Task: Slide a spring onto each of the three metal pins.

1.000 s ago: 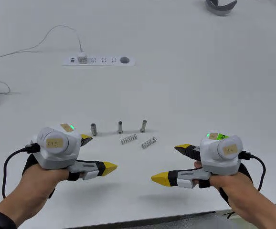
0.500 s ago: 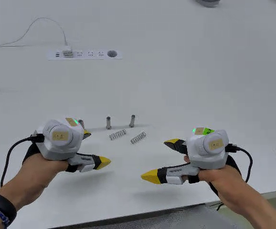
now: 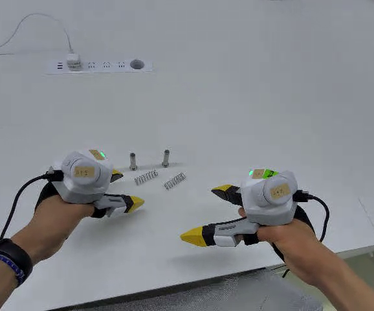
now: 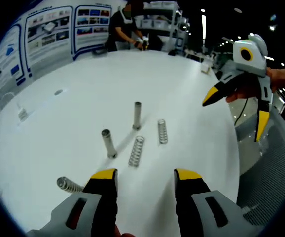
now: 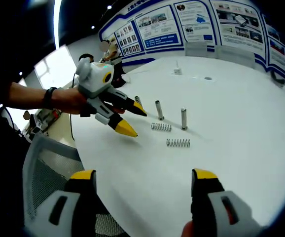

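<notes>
Head view: left gripper [image 3: 127, 189] sits low over the table [image 3: 271, 97], jaws wide apart, nothing held. Right gripper [image 3: 203, 214] is nearer the person, jaws also wide and empty. Left pin [image 3: 133, 161] and right pin [image 3: 165, 157] stand upright and bare. Left spring [image 3: 146, 177] and right spring [image 3: 174, 181] lie flat just in front of them, apart from both grippers. Left gripper view: both pins [image 4: 108, 143] [image 4: 137, 114] and both springs [image 4: 137, 150] [image 4: 162, 131] lie ahead of the open jaws. A coiled piece [image 4: 66, 184] sits just beside one jaw tip. It looks like a third pin already wearing a spring, but I cannot tell for sure. Right gripper view: pins [image 5: 183, 118] [image 5: 158, 109] and springs [image 5: 178, 143] [image 5: 161, 127] are well ahead, with the left gripper beyond them.

Risks, as I judge them: the springs are small and round, so a pinch across the coils likely squirts one out or rolls it away. The pins look freestanding, so a jaw tip brushing one tips it over. The left gripper is the closest hazard, since any sideways sweep hits the coiled piece. A spring brought in tilted probably catches on the pin top instead of dropping over it. With both grippers converging on one small cluster, they could collide.
</notes>
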Motion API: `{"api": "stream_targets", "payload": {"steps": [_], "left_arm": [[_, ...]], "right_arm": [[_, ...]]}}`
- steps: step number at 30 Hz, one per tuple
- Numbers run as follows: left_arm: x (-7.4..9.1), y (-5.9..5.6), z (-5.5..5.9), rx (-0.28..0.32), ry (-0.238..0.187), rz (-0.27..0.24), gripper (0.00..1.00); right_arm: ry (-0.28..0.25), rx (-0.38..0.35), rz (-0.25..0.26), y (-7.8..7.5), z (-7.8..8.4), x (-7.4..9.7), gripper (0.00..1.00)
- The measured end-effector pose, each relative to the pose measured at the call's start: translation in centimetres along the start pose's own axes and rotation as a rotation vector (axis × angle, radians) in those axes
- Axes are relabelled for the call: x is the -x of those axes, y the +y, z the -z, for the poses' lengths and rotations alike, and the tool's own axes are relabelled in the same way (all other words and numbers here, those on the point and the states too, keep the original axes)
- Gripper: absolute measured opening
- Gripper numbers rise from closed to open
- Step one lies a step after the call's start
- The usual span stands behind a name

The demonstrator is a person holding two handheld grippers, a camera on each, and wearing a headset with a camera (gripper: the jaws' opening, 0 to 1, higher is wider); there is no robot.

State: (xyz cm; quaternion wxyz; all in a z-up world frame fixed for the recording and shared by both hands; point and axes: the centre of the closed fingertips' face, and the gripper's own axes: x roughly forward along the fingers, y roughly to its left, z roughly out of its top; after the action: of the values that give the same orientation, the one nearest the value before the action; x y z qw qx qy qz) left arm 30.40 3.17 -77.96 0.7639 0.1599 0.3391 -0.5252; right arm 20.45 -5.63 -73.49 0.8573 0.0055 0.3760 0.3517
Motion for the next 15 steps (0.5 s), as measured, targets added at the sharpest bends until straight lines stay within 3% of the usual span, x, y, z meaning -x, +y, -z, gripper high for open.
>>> {"api": "stream_targets", "payload": {"steps": [8,15], "left_arm": [[-1.4,1.0,-0.2,0.046,-0.022,-0.020,0.37],[-2.3,1.1,-0.3,0.058,-0.029,-0.027,0.31]], "right_arm": [[0.005,-0.010,-0.007,0.2,0.3,-0.3,0.80],[0.003,-0.018,-0.014,0.3,0.2,-0.5,0.80]]}}
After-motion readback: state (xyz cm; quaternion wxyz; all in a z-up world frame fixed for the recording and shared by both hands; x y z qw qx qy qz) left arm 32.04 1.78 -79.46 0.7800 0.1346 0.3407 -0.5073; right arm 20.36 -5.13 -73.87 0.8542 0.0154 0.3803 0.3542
